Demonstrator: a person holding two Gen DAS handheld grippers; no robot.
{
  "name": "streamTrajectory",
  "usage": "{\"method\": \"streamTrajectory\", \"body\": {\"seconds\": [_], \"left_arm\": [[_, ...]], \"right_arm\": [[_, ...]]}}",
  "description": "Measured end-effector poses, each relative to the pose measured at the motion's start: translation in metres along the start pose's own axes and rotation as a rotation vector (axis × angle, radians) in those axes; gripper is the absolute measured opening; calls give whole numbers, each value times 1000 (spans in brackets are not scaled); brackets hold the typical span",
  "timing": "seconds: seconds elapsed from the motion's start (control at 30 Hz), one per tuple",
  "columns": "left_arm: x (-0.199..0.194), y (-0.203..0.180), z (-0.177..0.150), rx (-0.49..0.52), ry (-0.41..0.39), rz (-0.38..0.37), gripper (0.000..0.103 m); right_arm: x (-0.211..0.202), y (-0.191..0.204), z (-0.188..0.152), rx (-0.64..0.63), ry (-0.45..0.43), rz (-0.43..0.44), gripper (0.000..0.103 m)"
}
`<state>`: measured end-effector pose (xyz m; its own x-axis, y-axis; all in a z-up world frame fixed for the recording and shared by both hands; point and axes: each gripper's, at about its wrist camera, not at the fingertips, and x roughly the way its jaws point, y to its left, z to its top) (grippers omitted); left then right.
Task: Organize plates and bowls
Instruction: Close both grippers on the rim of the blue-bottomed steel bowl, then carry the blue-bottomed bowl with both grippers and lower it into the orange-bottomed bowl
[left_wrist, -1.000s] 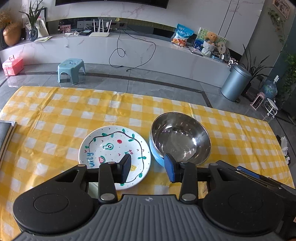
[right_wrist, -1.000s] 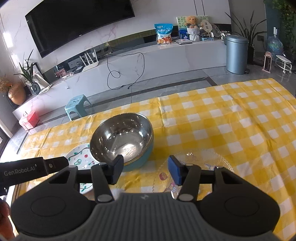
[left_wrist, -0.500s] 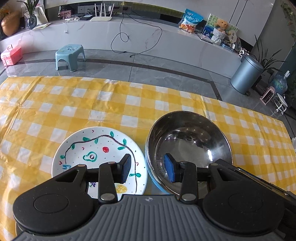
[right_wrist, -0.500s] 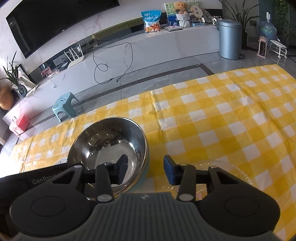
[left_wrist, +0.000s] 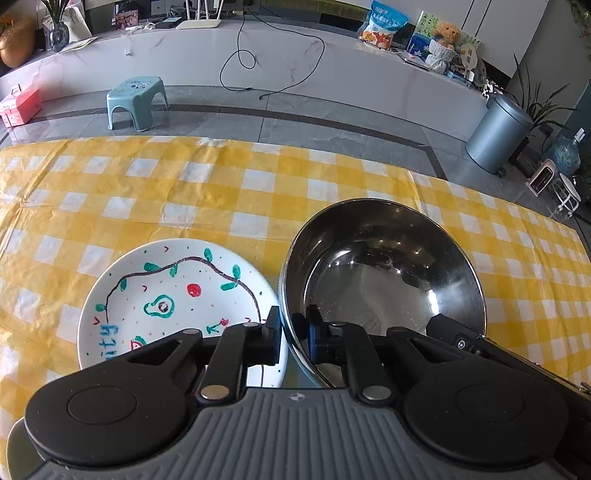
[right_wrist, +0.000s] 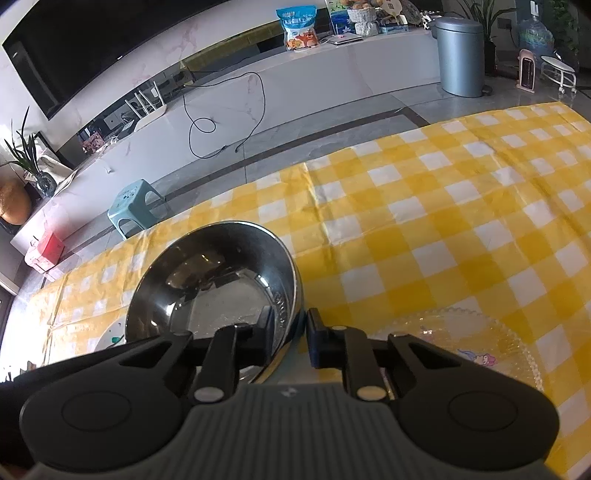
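Jaws of both grippers have just been closing: left gripper (left_wrist: 291, 332) pinches the steel bowl's (left_wrist: 384, 266) left rim, right gripper (right_wrist: 290, 332) its right rim. Only the left view shows the painted plate (left_wrist: 166, 295) fully; only the right, a clear glass plate (right_wrist: 476, 343).

Grey tiled floor (left_wrist: 332, 122) with dark inlay band, glossy, reflecting daylight. Long white marble-look console (left_wrist: 295, 62) along far wall; black cable (left_wrist: 240, 59) trailing down its front to floor. Large dark curved television (right_wrist: 92, 48) on white marbled wall above. Small teal plastic stool (left_wrist: 136, 101) on floor; pink box (left_wrist: 18, 107) at left; grey cylindrical bin (left_wrist: 496, 133) at right, potted plant (left_wrist: 535, 99) behind it. Snack bag (left_wrist: 382, 26) and teddy bear (left_wrist: 445, 33) on console
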<state>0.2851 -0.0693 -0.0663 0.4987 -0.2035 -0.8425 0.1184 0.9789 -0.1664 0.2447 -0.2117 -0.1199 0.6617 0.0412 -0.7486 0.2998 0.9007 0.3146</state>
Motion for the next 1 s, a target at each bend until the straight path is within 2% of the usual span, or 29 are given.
{"method": "streamTrajectory", "body": {"seconds": [0.23,0.5,0.8,1.0], "left_arm": [[-18,-5,-4,16,-7,6,13],[-62,-7,-22,60,-22,19,13],[-126,-2,-64,101,-64,33,12],[-168,13,-100,35,-107,28,12]], "right_arm": [[-13,1,-5,-7,6,-13,13],[-57,1,-21,-26,-7,7,12],[-124,-3,-64,-55,7,78,12],[-170,-1,-94,-62,-17,127,11]]}}
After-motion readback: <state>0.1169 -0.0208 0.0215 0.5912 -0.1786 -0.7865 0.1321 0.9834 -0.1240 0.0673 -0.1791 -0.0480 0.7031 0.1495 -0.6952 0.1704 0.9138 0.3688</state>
